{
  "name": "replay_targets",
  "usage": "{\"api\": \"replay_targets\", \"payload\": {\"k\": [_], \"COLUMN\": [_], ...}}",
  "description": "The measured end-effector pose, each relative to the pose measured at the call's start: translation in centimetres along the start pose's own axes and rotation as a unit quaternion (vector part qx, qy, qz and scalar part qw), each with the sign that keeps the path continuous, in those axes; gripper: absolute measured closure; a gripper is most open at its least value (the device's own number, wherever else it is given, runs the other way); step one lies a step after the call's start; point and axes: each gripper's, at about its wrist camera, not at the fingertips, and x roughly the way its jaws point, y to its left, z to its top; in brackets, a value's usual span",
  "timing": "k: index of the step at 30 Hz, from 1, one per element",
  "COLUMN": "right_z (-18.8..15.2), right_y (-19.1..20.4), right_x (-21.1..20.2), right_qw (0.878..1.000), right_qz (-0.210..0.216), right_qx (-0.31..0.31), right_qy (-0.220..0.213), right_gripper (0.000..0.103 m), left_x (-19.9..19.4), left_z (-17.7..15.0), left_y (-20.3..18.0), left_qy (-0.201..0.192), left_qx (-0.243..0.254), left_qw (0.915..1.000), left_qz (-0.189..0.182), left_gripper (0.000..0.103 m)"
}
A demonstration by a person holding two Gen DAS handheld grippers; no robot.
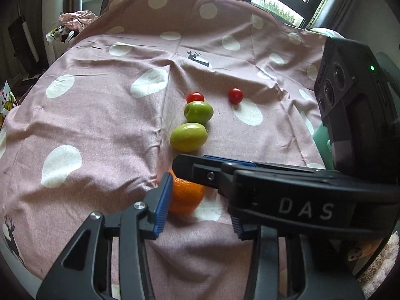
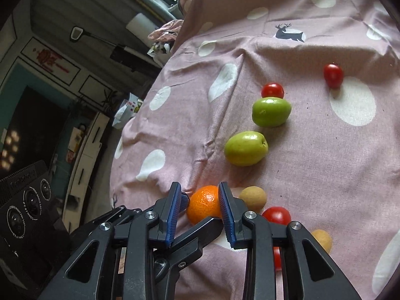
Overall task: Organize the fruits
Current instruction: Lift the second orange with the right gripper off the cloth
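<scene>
In the left wrist view, the left gripper [image 1: 200,200] reaches in from 6 o'clock. Its ribbed blue pads stand well apart, so the jaws are open. The left-hand pad [image 1: 163,200] touches the side of the orange [image 1: 186,196], a small round fruit with dimpled skin. The other pad is mostly hidden behind the right gripper's black finger, which crosses from 3 o'clock and covers the top of the orange. Towards 12 o'clock from the orange lie two smooth, glossy, oval green fruits [image 1: 188,137], then a shiny round cherry tomato [image 1: 195,97] touching the farther one. A second tomato [image 1: 235,95] lies apart at 1 o'clock.

Everything lies on a wrinkled pink cloth [image 1: 100,125], matte and woven, printed with white dots and dark deer.

In the right wrist view, the right gripper [image 2: 199,195] comes up from 6 o'clock. Its jaws are narrowly parted, with the orange [image 2: 203,203] just beyond and between their tips. The right-hand pad [image 2: 226,212] overlaps the fruit's edge. Whether the pads press on the fruit cannot be told. A black finger of the left gripper slants in beneath the orange. At 3 o'clock of the orange sits a dull tan round fruit [image 2: 252,197], with a glossy red tomato [image 2: 277,215] just below it. A second tan fruit [image 2: 322,240] sits towards 4 o'clock.
</scene>
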Motion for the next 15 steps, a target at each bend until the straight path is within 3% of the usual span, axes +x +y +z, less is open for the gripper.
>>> {"api": "replay_targets", "payload": {"k": [3,6,9,15], "right_z": [0.0,0.0,-0.1,-0.5], "right_y": [-0.6,-0.9,-0.5,0.0], "right_x": [0.4,0.6,0.8,1.0], "right_qw": [1.000,0.999,0.999,0.999], "right_qz": [-0.013,0.002,-0.005,-0.020], "right_qx": [0.014,0.023,0.013,-0.003], "right_qy": [0.012,0.024,0.034,0.038], "right_gripper": [0.069,0.069,0.061,0.061], "left_x": [0.0,0.3,0.9,1.1], "left_z": [-0.3,-0.6,-0.8,-0.9], "left_y": [0.1,0.3,0.3,0.4], "left_qy": [0.012,0.027,0.037,0.033], "left_qx": [0.004,0.005,0.007,0.011], "left_qw": [0.9999,0.9996,0.9992,0.9992], "left_qz": [0.008,0.009,0.014,0.021], "left_gripper": [0.062,0.060,0.060,0.062]}}
